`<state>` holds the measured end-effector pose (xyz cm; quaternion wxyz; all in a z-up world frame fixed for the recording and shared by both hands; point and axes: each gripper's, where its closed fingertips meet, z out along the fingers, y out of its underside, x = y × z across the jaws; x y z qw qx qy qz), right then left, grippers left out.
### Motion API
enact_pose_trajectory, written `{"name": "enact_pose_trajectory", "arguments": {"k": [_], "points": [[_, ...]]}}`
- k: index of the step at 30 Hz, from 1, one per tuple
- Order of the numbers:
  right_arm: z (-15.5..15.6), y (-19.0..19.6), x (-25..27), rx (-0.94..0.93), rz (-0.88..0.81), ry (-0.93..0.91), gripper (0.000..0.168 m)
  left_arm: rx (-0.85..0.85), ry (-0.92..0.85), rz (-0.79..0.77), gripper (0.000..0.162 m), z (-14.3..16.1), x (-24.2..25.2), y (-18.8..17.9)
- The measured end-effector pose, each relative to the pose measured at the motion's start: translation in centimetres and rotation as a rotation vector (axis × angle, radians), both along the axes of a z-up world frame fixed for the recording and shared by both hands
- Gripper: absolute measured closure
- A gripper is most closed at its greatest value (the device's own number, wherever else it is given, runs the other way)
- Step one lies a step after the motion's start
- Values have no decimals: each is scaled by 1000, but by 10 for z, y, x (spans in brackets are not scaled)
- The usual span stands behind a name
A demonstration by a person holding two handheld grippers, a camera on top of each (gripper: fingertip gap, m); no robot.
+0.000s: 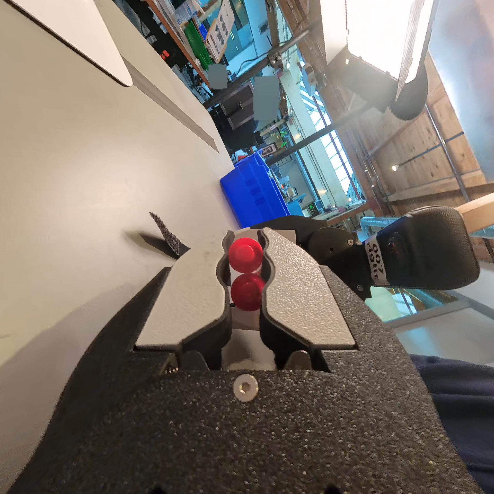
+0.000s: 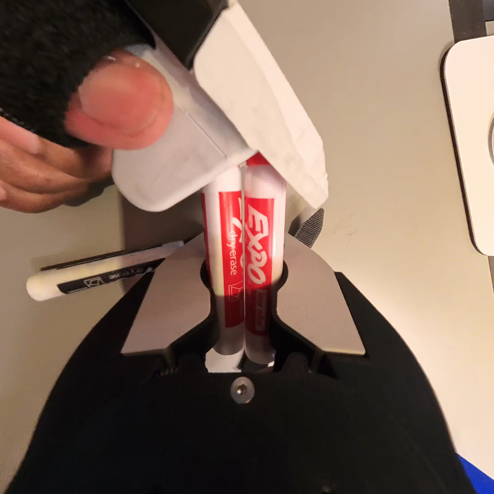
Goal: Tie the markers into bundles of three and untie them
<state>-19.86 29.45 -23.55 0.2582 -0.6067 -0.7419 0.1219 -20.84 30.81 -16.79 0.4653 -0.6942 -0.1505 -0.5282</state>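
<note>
Both tools grip the same pair of red markers (image 2: 244,267). The right tool (image 2: 243,270) is closed around their barrels, and the left tool (image 1: 246,270) pinches them near the caps, which show end-on, one above the other, between its fingers.

The black marker (image 2: 101,270) lies apart on the tabletop (image 2: 374,187), and the strap (image 1: 167,235) lies just beyond the fingers. The step in hand looks like squaring the pair. Doing it well means keeping the barrels parallel and the caps level — then letting one tool go to fetch the third marker, not both at once.

The tabletop is pale and smooth, so a dropped marker could roll. A white board (image 1: 66,34) lies further along it. Beyond its edge — a blue bin (image 1: 251,192), shelving, tall windows and a bright lamp.
</note>
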Motion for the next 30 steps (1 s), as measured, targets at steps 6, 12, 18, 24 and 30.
{"name": "enact_pose_trajectory", "arguments": {"k": [6, 12, 18, 24, 30], "points": [[-1, 5, 3, 44, -8, -35, 123, -13, 11, 76, 144, 1, 2, 0], [5, 5, 2, 75, 6, -58, 125, -10, 14, 115, 144, 7, 6, -1], [5, 3, 5, 85, 20, -97, 126, -14, -12, 107, 144, 7, 7, -2], [6, 8, 10, 61, -10, -110, 127, 15, -71, 2, 119, 14, 2, -2], [9, 19, 23, 20, -45, -123, 127, 36, 85, -91, 120, 12, -15, -6]]}}
